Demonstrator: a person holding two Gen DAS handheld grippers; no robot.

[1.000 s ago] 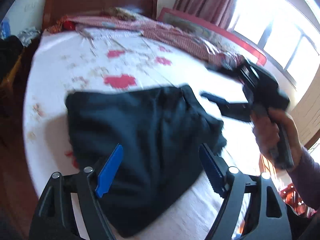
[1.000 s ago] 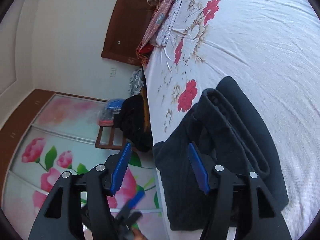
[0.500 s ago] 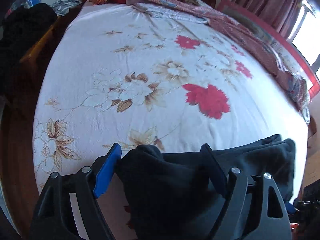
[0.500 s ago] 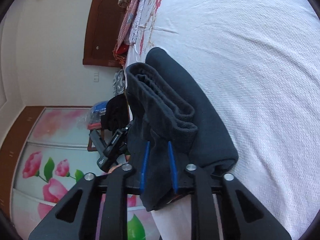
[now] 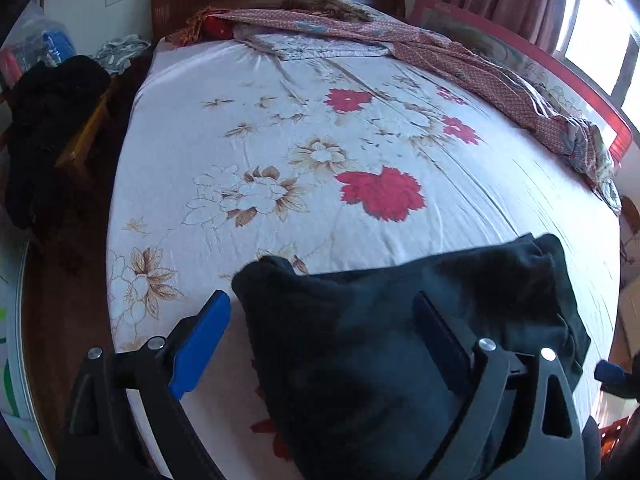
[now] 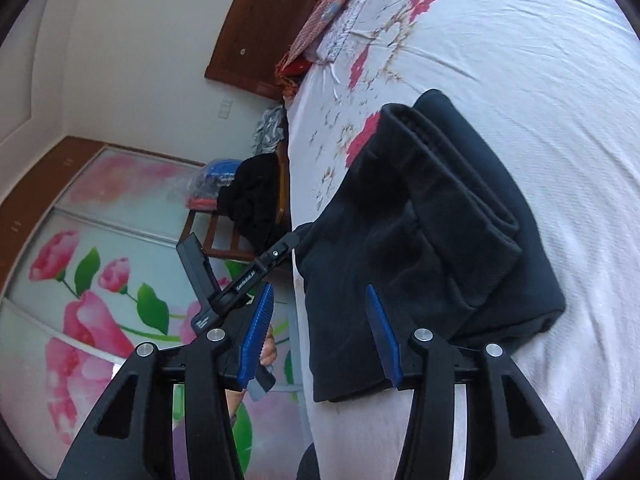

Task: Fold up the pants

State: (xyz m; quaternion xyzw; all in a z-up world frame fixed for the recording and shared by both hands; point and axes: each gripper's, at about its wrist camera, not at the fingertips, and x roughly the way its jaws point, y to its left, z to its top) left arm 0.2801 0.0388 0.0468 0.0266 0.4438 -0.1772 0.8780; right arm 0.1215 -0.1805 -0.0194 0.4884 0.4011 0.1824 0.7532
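So the black pants [image 5: 400,340] are sitting near the foot edge of the bed [image 5: 280,128], already bundled into a chunky folded stack on the floral bedsheet [image 6: 520,60]. From the right wrist view you can see the layers pretty clearly, with a thick rolled edge on top that looks like the waistband or a doubled-over hem, can't say which.

Left gripper [image 5: 320,332] is spread wide, hovering right over the near left corner of the bundle, nothing pinched. Its right finger is over the cloth, the left one is off to the side above the sheet. Right gripper [image 6: 320,332] is also spread apart and holding nothing, with the near end of the pants between and just past its fingers. You can spot the other gripper beyond it in that view too.

Handling-wise, my guess: this fabric looks soft, thick and kinda fleecy, so it'll flop and sag rather than hold shape. Not slippery, not fragile, light enough. The catch is that a stack like this slides apart if you only grab the top layer. I'd pinch through all layers at the corners on the near edge, one gripper per corner, and lift evenly.

Looks basically close to done, maybe one more fold or a tidy-up.
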